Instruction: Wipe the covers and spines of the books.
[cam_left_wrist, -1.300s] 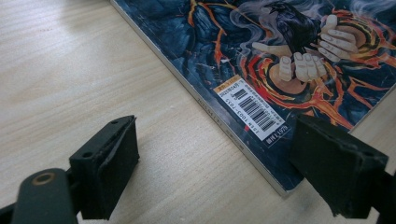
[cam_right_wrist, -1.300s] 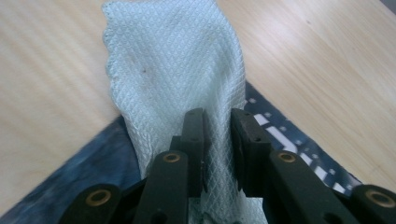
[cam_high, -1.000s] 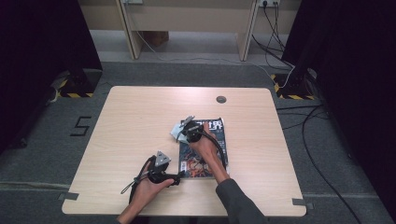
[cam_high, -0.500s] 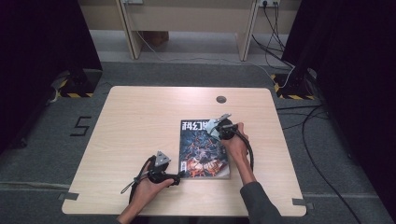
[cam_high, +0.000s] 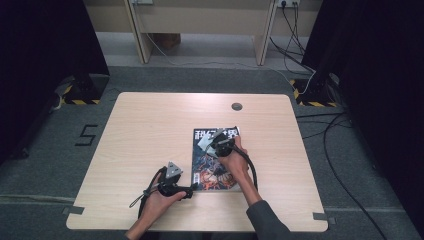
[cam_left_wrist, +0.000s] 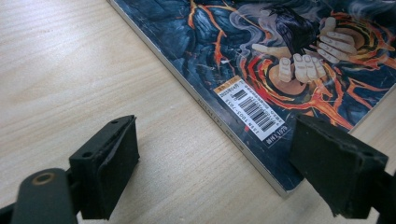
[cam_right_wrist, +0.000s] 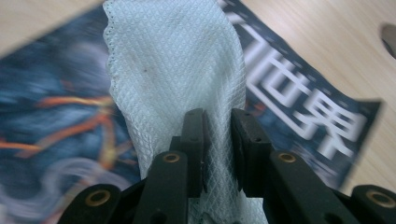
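Magazine (cam_high: 216, 160) lies flat on the desk (cam_high: 150, 130), right of centre, nearer the person's edge, cover up with dark blue and orange artwork and large white characters along the far end. Right gripper (cam_high: 216, 146) sits over the upper part of the cover, jaws nearly closed and pinching a white cloth (cam_high: 206, 141) between them. In the right gripper view the cloth (cam_right_wrist: 180, 70) has a fine diamond weave and a scalloped edge; it runs forward from the jaws and drapes down onto the cover, hiding part of the artwork, with the white characters of the magazine (cam_right_wrist: 303, 107) just beside it on the right. Right hand (cam_high: 235, 162) rests over the middle of the magazine, its cable looping back along the forearm.

Left gripper (cam_high: 189, 190) lies low on the desk at the magazine's near left corner, held by the left hand (cam_high: 160, 192), grey plate on top. Its jaws stand wide open with nothing gripped (left gripper view). One jaw is over bare wood, the other over the corner of the magazine (cam_left_wrist: 280, 70), whose spine and barcode label (cam_left_wrist: 252, 109) run diagonally between them. Whether that jaw touches the cover, cannot tell.

Round grey cap (cam_high: 236, 106) sits in the desk near the far edge, well apart from everything.
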